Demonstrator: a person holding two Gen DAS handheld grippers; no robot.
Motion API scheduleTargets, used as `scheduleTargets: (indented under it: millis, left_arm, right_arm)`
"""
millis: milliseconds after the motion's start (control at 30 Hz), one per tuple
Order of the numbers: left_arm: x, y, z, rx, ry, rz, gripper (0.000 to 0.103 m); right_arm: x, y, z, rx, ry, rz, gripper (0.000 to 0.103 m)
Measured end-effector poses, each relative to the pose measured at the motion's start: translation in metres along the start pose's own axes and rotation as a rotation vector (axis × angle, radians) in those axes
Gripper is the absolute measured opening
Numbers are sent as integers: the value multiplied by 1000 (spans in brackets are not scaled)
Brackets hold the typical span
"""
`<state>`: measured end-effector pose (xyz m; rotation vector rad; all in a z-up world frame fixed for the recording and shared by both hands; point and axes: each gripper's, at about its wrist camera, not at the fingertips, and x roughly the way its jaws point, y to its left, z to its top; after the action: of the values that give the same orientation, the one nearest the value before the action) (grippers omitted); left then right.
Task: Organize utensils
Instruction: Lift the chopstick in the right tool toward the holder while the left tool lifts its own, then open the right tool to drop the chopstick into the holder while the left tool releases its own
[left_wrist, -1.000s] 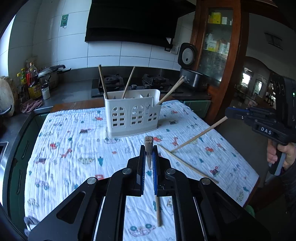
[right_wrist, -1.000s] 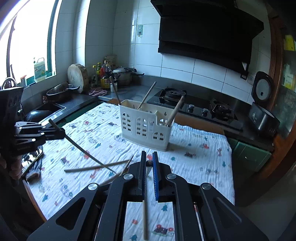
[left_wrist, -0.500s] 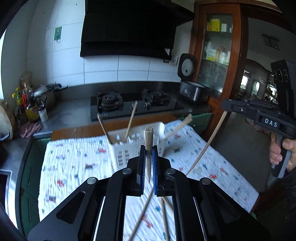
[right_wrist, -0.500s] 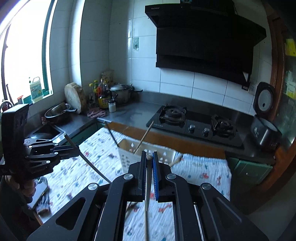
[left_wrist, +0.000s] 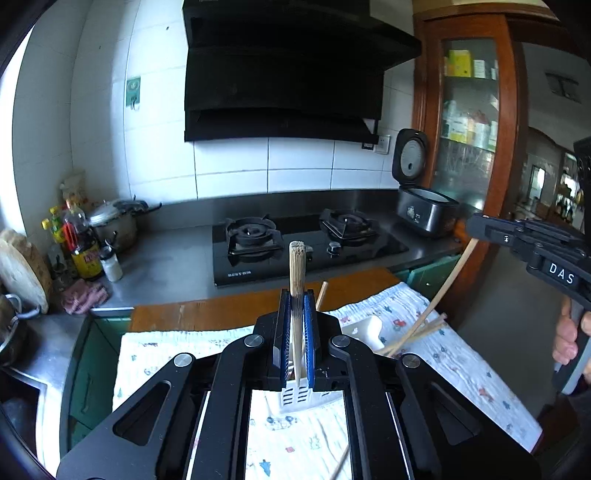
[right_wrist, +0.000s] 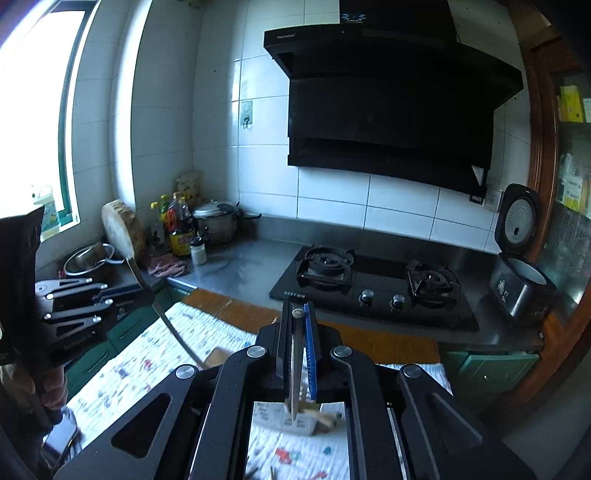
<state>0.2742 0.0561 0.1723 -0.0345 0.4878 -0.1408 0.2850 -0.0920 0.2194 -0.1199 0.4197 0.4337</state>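
Jaws of the left gripper (left_wrist: 297, 332) are closed narrow on one bamboo chopstick (left_wrist: 296, 273), which stands upright between the blue pads. Right gripper (right_wrist: 297, 347) holds a second chopstick (right_wrist: 295, 369) the same way, jaws tight on it. White utensil holder (left_wrist: 364, 328) sits just under both, on the patterned cloth (left_wrist: 461, 354) of the worktop, with other chopsticks (left_wrist: 417, 334) leaning out at 2 o'clock. Behind, at 12 o'clock, is the gas stove (left_wrist: 306, 240).

White utensil holder (left_wrist: 360, 328) mostly hidden behind the left gripper (left_wrist: 297, 325).
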Motion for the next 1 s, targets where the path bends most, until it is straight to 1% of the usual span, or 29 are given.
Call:
scheduleTargets:
  millis: [133, 233, 367, 433, 567, 800, 1000]
  left_arm:
    - [8, 11, 4, -38, 4, -24, 6]
    - [4, 15, 10, -54, -16, -41, 6]
    - [5, 17, 17, -63, -36, -33, 6]
    - [7, 19, 18, -76, -42, -27, 6]
    - [13, 25, 19, -112, -55, -20, 6]
    - [43, 35, 4, -166, -2, -9, 6]
    - [67, 41, -15, -179, 65, -17, 6]
  right_arm:
    - [14, -5, 4, 21, -10, -1, 7]
    - [24, -5, 3, 18, -9, -10, 7]
    - [41, -7, -3, 33, 4, -3, 7]
    - [51, -7, -8, 39, 30, 10, 7]
    - [64, -5, -19, 28, 70, 11, 7]
    - [77, -3, -34, 15, 109, 11, 7]
    - [79, -4, -40, 13, 121, 12, 7]
